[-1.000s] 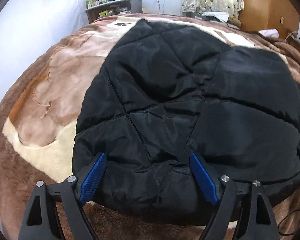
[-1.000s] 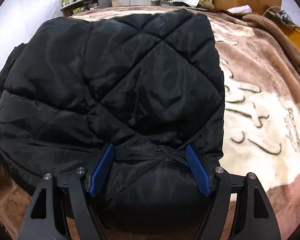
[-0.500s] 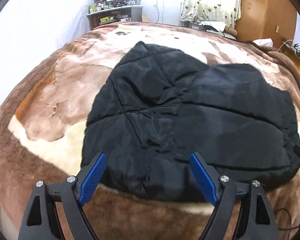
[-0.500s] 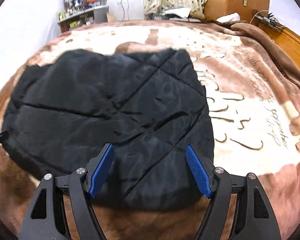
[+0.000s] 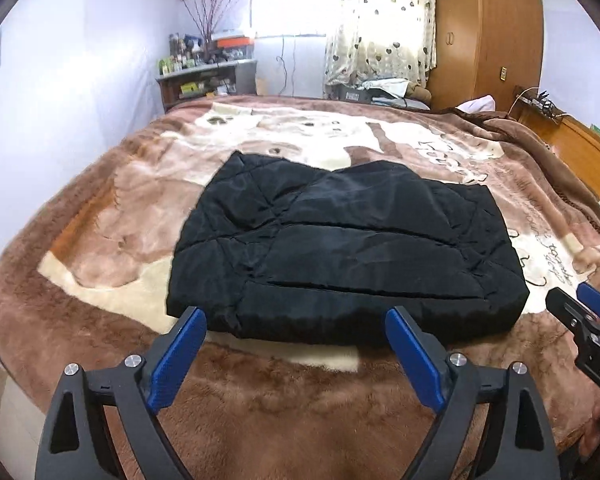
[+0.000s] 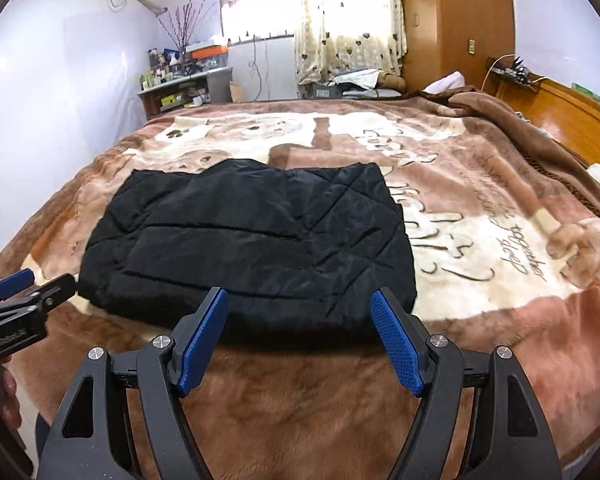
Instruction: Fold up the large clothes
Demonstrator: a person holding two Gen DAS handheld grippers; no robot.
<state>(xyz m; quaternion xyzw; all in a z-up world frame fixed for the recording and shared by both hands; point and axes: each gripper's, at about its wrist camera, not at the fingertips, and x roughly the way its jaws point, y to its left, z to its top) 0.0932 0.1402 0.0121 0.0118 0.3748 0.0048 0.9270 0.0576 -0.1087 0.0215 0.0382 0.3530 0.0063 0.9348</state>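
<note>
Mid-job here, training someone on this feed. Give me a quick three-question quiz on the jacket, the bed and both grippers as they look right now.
1. True or false: the left gripper is clamped on the black quilted jacket.
2. What does the jacket lie on? A) wooden floor B) brown blanket on the bed C) desk
3. Fill in: the right gripper has its jaws ____ with nothing between them.

Key
1. False: its jaws stand open, short of the jacket's near edge.
2. B
3. open
</note>
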